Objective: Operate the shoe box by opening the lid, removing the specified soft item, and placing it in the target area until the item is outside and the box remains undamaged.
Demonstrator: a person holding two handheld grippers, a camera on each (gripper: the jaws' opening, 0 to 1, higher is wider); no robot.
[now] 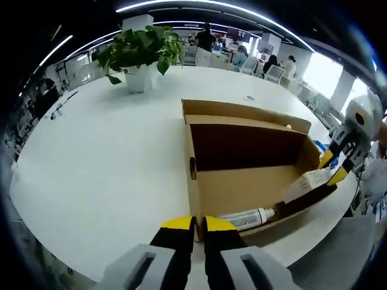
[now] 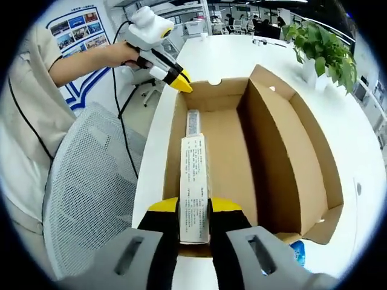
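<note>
White and round, the worktop (image 1: 109, 157) carries the open shoe box (image 2: 254, 151), where the right tongs (image 2: 195, 208) clamp a long white tube carton (image 2: 195, 181) lying lengthwise along the box's near wall, while the left tongs (image 1: 198, 225), closed and empty, rest at the box's far end.

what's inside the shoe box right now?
Inside the open shoe box: a long white carton gripped at its near end by the right gripper, and a white tube lying on the floor. The carton covers part of the tube.
</note>
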